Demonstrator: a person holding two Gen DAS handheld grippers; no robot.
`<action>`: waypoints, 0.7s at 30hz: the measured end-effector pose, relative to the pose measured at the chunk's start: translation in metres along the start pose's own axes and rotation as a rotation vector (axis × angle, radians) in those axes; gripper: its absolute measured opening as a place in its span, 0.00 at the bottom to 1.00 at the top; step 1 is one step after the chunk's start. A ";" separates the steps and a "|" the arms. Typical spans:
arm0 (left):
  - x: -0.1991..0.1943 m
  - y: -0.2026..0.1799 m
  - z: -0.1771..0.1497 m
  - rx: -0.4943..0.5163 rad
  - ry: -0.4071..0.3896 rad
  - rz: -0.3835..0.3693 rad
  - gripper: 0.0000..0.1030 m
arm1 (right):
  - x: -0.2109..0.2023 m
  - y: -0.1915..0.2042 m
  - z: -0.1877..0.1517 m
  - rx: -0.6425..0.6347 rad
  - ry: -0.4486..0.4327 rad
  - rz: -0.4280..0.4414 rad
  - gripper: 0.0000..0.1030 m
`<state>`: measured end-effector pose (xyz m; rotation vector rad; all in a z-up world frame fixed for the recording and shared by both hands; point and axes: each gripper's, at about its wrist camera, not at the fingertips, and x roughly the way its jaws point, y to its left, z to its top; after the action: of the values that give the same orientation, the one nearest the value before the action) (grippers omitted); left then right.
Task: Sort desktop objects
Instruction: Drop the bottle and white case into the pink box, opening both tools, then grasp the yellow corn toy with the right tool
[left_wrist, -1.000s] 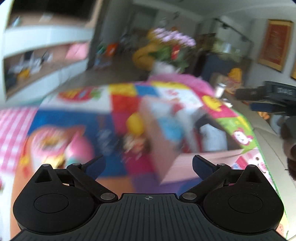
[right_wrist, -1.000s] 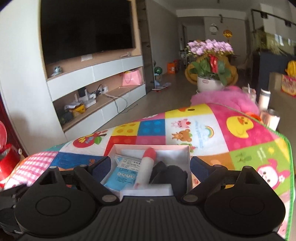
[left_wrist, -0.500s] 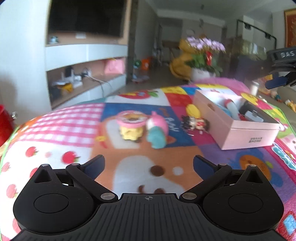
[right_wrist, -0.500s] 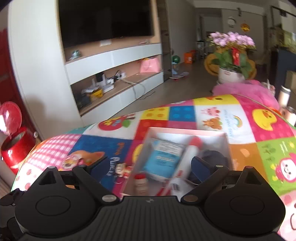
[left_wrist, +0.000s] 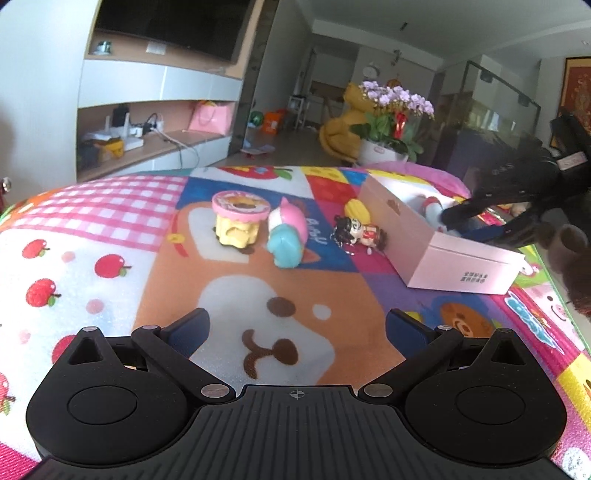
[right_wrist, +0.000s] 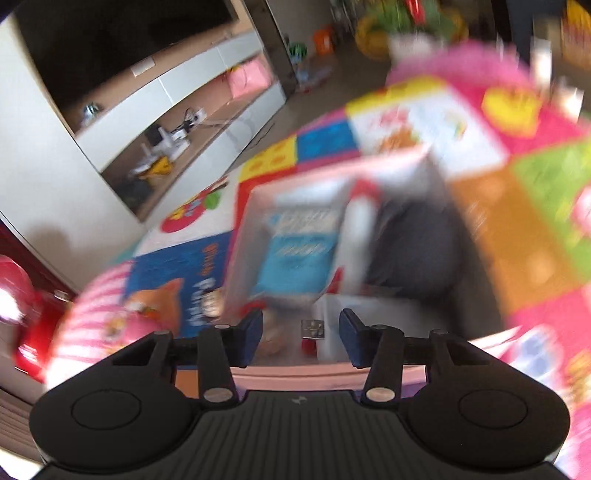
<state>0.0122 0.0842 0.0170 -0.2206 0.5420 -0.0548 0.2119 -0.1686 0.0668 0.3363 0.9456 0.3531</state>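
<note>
While the right gripper (right_wrist: 300, 334) reaches down into it, a pink box (left_wrist: 465, 267) sits open on the right side of a bright patchwork mat (left_wrist: 110, 236). Inside the box lie a blue packet (right_wrist: 295, 254), a white tube (right_wrist: 356, 236) with a red cap and something dark (right_wrist: 413, 243), all smeared by motion blur in the right wrist view. Just ahead of the right gripper's blue pads (right_wrist: 255, 332), near the box's near wall, a small USB stick (right_wrist: 313, 330) lies in the gap between them. Those jaws are closing, about a third apart, and neither pad touches the stick yet.

Left of the box, on the mat, four small toys lie loose. A doll (left_wrist: 360, 230) with black hair rests just beside the box's long wall, with a yellow disc (left_wrist: 356, 210) behind it. Further left lie a pink and teal figure (left_wrist: 288, 236) and a yellow cake toy (left_wrist: 238, 219) with a pink top, close together but apart from the doll.

Bare mat stretches between these toys and the left gripper (left_wrist: 295, 328), giving clear room. Its fingers are spread wide, holding nothing, hovering over a printed bear face. The mat's far edge drops away toward the floor, with a TV unit (left_wrist: 155, 122) and a flower pot (left_wrist: 391, 122) well beyond.
</note>
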 end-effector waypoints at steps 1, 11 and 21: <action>0.001 0.000 0.000 -0.003 0.005 0.001 1.00 | 0.003 0.002 -0.001 0.010 -0.001 0.016 0.45; 0.003 0.000 0.005 0.013 -0.041 0.045 1.00 | -0.005 0.071 0.017 -0.172 -0.096 -0.024 0.45; 0.003 0.014 0.005 -0.060 -0.050 0.010 1.00 | 0.132 0.158 0.052 -0.497 0.017 -0.363 0.34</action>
<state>0.0174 0.0983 0.0165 -0.2768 0.4951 -0.0234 0.3030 0.0233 0.0674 -0.2913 0.8822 0.2459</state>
